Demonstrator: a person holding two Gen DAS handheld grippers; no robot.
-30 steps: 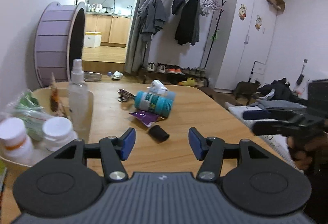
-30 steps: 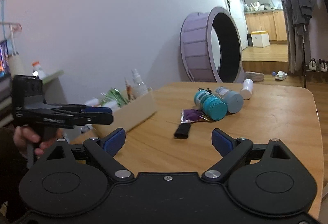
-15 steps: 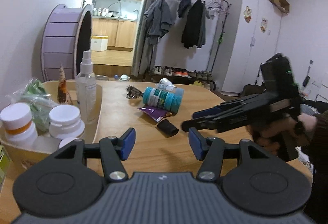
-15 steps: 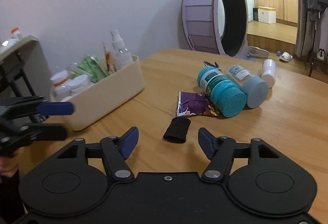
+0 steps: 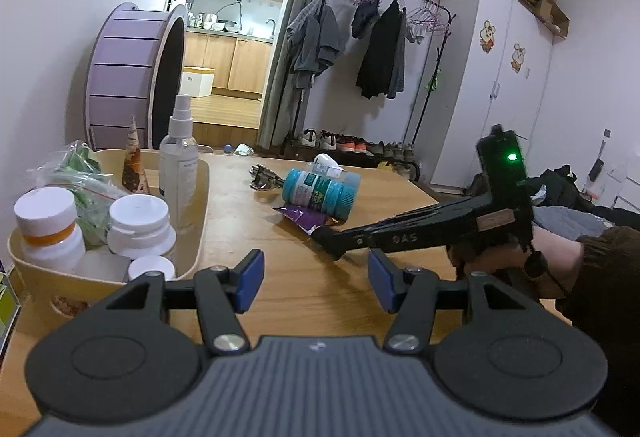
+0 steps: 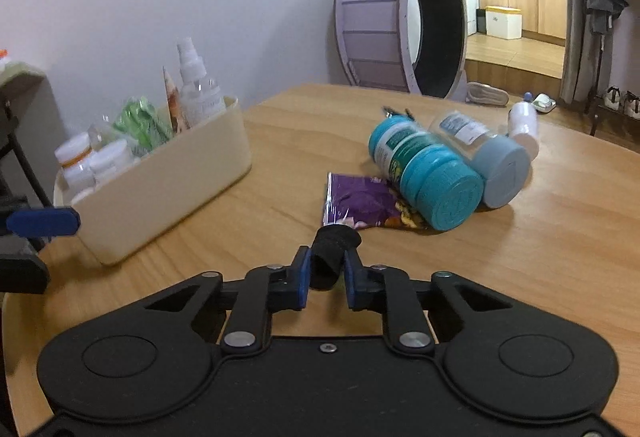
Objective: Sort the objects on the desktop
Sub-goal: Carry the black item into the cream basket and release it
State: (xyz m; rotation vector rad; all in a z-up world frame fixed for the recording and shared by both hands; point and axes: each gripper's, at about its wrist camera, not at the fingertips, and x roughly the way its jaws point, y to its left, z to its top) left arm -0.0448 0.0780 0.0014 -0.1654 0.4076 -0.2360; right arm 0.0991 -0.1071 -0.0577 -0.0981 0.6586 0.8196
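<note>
My right gripper [image 6: 325, 273] is shut on a small black cap [image 6: 332, 249] that lies on the wooden table [image 6: 540, 257]; it also shows in the left wrist view [image 5: 326, 239], reaching in from the right. Just beyond lie a purple sachet [image 6: 360, 203], a teal bottle [image 6: 424, 169] and a pale blue bottle [image 6: 484, 153] on their sides. My left gripper [image 5: 316, 279] is open and empty above the table's near edge, beside a cream bin [image 5: 200, 197] that holds white jars, a spray bottle [image 5: 179, 161] and green packets.
A small white bottle [image 6: 522, 121] and a metal clip [image 5: 264, 177] lie behind the bottles. A purple wheel [image 6: 400, 21] stands past the table's far edge. A clothes rack and wardrobe stand across the room.
My right gripper has moved forward and down to the black cap and closed on it. The left gripper stays open and has shifted slightly.
</note>
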